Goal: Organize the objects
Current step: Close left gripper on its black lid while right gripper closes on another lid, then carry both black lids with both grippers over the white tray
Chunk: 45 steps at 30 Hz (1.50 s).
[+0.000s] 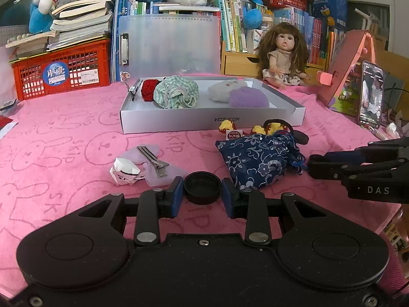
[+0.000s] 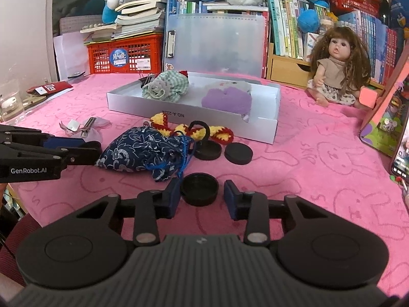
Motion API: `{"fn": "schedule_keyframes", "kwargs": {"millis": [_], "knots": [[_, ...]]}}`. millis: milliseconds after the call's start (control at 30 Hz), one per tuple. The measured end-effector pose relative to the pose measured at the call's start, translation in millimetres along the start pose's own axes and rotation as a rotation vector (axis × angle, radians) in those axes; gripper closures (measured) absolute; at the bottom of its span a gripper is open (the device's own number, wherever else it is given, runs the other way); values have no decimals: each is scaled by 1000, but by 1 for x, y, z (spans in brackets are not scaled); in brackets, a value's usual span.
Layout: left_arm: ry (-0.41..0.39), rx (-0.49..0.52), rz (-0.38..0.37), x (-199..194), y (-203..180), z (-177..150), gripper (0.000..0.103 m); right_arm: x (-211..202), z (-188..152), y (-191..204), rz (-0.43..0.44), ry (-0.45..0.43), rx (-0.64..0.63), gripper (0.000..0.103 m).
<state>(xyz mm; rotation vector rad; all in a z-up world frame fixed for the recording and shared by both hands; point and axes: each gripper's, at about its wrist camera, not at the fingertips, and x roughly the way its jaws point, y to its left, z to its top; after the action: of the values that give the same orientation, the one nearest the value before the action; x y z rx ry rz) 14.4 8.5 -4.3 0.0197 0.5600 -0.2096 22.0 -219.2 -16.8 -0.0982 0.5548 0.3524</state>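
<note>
In the left wrist view my left gripper (image 1: 202,194) has its blue pads against both sides of a round black cap (image 1: 202,186) low over the pink cloth. In the right wrist view my right gripper (image 2: 202,195) straddles another black cap (image 2: 199,188); the left pad touches it and a thin gap shows at the right pad. A blue floral pouch (image 1: 258,161) (image 2: 148,151) lies between the two grippers. Two more black caps (image 2: 207,150) (image 2: 239,153) lie beyond it. The white box (image 1: 212,121) (image 2: 194,125) holds rolled cloths and soft items.
Crocheted yellow and red pieces (image 2: 222,133) lie by the box front. A hair clip on crumpled wrapping (image 1: 153,160) is at the left. A doll (image 1: 282,53), a phone (image 1: 370,94), a red crate (image 1: 61,73) and stacked books line the back.
</note>
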Motion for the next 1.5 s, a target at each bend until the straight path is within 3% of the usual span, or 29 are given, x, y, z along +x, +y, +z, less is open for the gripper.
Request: {"fn": "schedule_keyframes", "kwargs": {"millis": [100,533,767,1033,1500], "knots": [[-3,3,8,2,-2,-1,71,0,1,1,1,1,-4,65],[-34,2,31,-1,-4,6,72,0,8,-5,-40,3,24,66],[-59,51,61,1,-3,30,72,0,27,-20,-20,-9,96,66],[-77,-10,43,10,14,68,72,5,55,-29,-32,-43,100,66],[-48,-80,22,65,39,116,72,46,98,-49,-44,10,163,66]]}}
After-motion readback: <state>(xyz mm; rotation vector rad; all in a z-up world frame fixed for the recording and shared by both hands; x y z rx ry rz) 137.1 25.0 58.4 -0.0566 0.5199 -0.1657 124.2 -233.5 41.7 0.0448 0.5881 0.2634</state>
